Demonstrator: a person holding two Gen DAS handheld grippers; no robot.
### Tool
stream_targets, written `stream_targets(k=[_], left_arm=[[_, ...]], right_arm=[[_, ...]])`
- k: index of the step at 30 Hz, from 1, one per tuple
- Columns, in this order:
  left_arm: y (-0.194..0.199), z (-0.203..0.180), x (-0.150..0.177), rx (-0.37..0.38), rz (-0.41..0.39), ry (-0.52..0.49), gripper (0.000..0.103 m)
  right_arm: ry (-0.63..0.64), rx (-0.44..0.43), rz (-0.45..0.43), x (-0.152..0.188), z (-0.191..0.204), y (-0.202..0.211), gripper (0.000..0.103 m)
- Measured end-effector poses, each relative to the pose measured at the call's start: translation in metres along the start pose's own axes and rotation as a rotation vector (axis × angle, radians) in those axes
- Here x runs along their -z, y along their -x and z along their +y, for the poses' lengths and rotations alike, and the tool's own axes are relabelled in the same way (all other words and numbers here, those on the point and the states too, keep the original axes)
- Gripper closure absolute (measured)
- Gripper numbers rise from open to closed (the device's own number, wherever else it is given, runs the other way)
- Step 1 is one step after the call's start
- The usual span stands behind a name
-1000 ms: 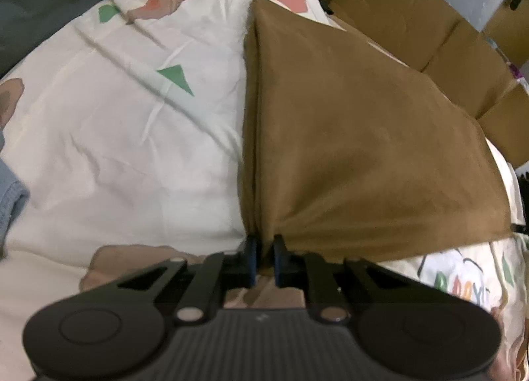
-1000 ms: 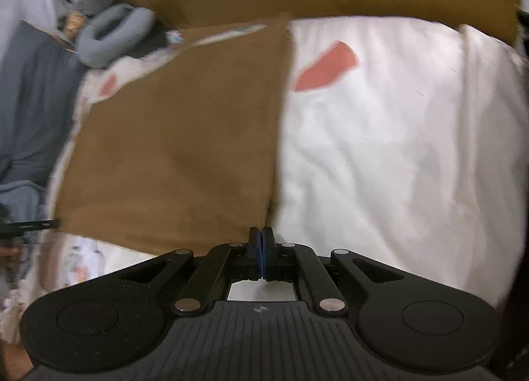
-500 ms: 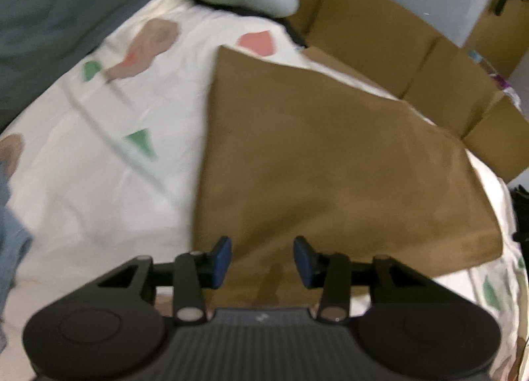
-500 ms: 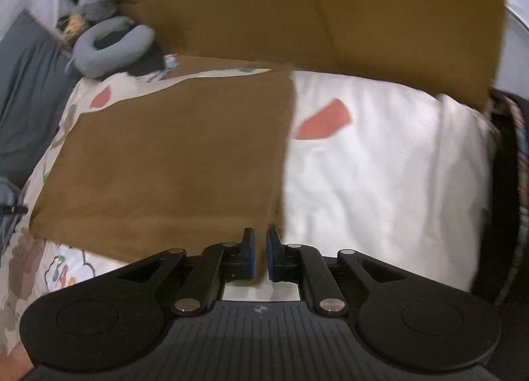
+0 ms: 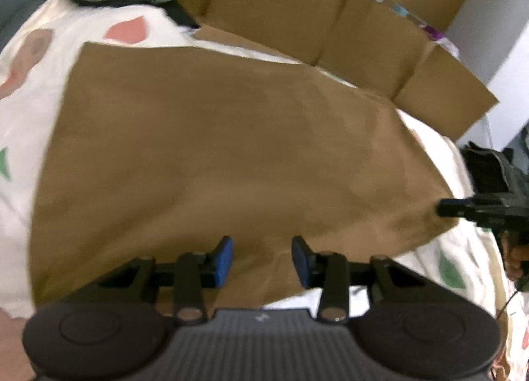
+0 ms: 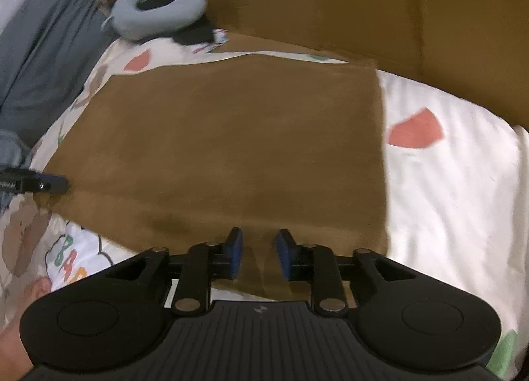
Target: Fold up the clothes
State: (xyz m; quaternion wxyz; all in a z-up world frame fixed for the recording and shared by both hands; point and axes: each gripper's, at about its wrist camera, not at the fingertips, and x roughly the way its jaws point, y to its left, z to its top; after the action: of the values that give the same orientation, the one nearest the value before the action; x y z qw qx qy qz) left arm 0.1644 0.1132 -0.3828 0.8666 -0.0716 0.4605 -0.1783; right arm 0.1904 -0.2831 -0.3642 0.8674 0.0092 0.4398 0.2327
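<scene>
A brown folded garment (image 5: 231, 162) lies flat on the white patterned bed sheet (image 5: 20, 123); it also shows in the right wrist view (image 6: 238, 149). My left gripper (image 5: 262, 258) is open and empty, just above the garment's near edge. My right gripper (image 6: 258, 255) is open and empty over the garment's near edge, close to its right corner. The right gripper's tip shows at the garment's right corner in the left wrist view (image 5: 463, 210). The left gripper's tip shows at the garment's left corner in the right wrist view (image 6: 43, 182).
Brown cardboard panels (image 5: 330, 27) stand along the far side of the bed, also in the right wrist view (image 6: 363, 7). A grey neck pillow (image 6: 155, 14) lies at the far left. Dark grey bedding (image 6: 39, 60) lies at the left. Dark clothes (image 5: 492, 169) sit at the right.
Both grippers opened and let go of the brown garment's near corners, then pulled back and up. The garment now lies flat on the sheet.
</scene>
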Motion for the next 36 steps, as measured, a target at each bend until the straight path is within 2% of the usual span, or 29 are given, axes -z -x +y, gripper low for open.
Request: stream_targets(k=[9,13,18,21,23,26,28,32,36], left_arm=[[-0.026,-0.026,0.001,0.079,0.01,-0.059,0.072],[-0.046,-0.03,0.004,0.06,0.06,-0.088,0.072],[-0.051,-0.037,0.01,0.03,0.055,-0.141,0.07],[-0.048,-0.042,0.004,0.031,0.054,-0.131,0.071],[-0.041,-0.04,0.001,0.056,0.034,-0.103,0.071],[-0.034,-0.049,-0.003,0.105,-0.006,-0.111,0.073],[-0.034,-0.055,-0.005,0.134,-0.019,-0.12,0.075],[-0.044,-0.06,-0.004,0.169,-0.004,-0.124,0.082],[-0.061,-0.064,0.0,0.174,0.024,-0.154,0.082]], right_arm=[[0.081,-0.035,-0.002,-0.01,0.036,-0.019,0.078],[0.113,-0.048,0.002,-0.015,0.052,-0.03,0.078],[0.154,-0.06,0.018,-0.017,0.071,-0.048,0.078],[0.205,-0.034,0.046,-0.01,0.078,-0.06,0.078],[0.232,-0.019,0.041,-0.007,0.081,-0.06,0.073],[0.213,-0.002,0.054,-0.012,0.082,-0.056,0.073],[0.223,-0.008,0.029,-0.013,0.087,-0.05,0.073],[0.263,-0.072,-0.009,-0.016,0.1,-0.044,0.073],[0.267,-0.082,0.02,-0.014,0.107,-0.055,0.073]])
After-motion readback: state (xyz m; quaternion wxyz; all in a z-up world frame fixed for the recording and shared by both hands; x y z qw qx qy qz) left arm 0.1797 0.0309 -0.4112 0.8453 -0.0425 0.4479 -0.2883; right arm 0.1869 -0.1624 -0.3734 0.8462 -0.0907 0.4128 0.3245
